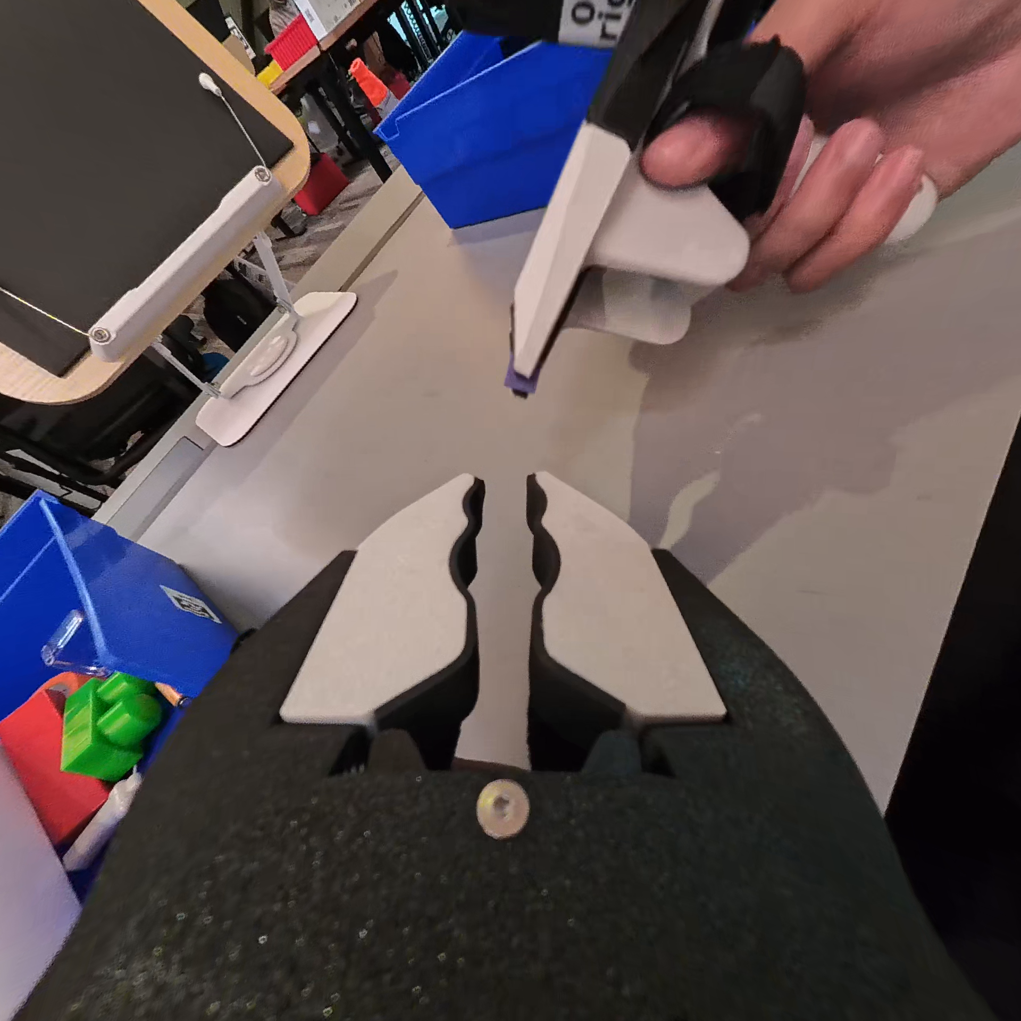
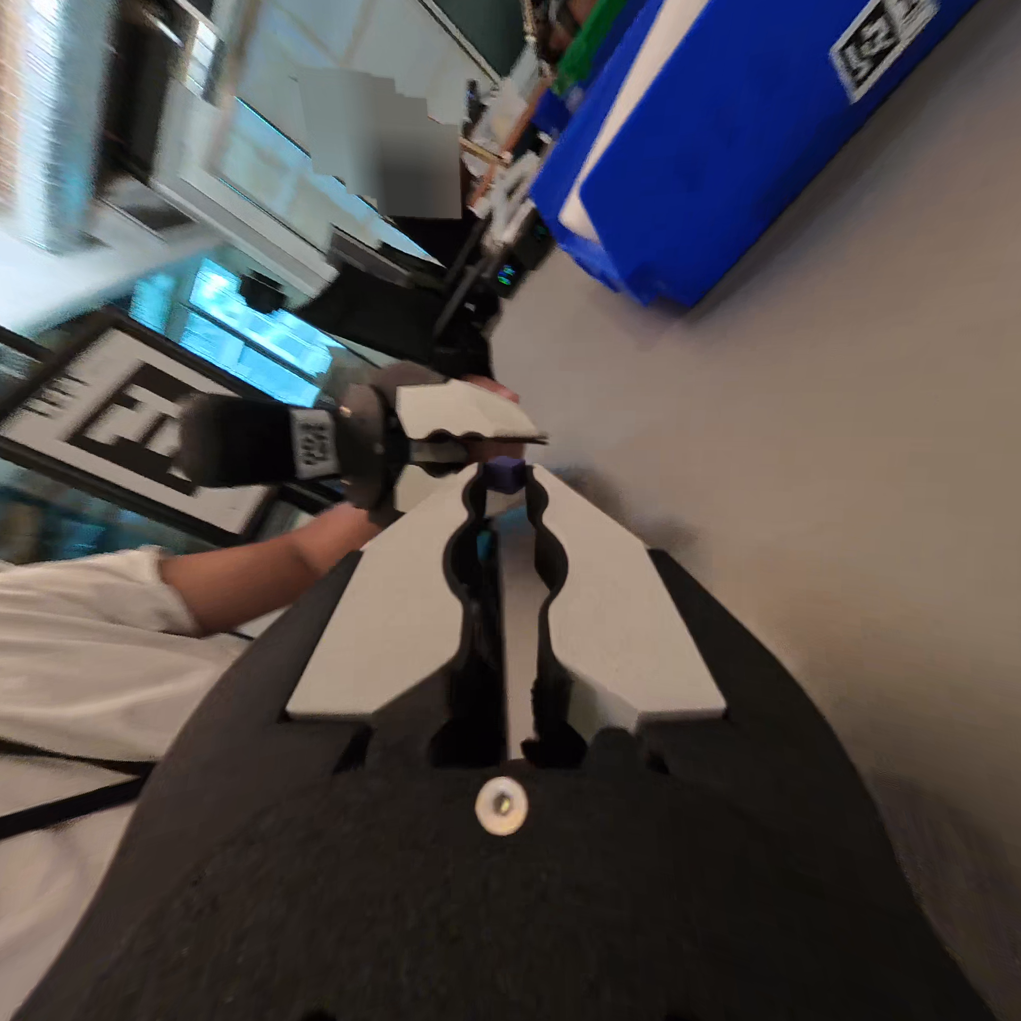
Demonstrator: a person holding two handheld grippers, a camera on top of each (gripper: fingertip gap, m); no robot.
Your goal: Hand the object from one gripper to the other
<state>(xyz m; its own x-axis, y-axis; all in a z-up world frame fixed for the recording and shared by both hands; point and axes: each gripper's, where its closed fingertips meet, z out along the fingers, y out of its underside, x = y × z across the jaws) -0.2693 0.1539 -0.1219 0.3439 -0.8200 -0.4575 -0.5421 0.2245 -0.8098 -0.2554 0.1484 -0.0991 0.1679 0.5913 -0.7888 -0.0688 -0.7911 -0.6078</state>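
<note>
A small purple cube is pinched at the tip of my right gripper, which a hand holds pointing down over the grey table. In the right wrist view the right gripper is shut on the cube. My left gripper is empty, its jaws a narrow gap apart, and it sits a short way below the cube, aimed at it. In the right wrist view, one white finger of the left gripper lies just beyond the cube, apart from it.
A blue bin stands at the back of the table; it also shows in the right wrist view. Another blue bin at the left holds green and red blocks. A dark board on a white stand is at the left. My two grippers' fingertips are within a few centimetres of each other.
</note>
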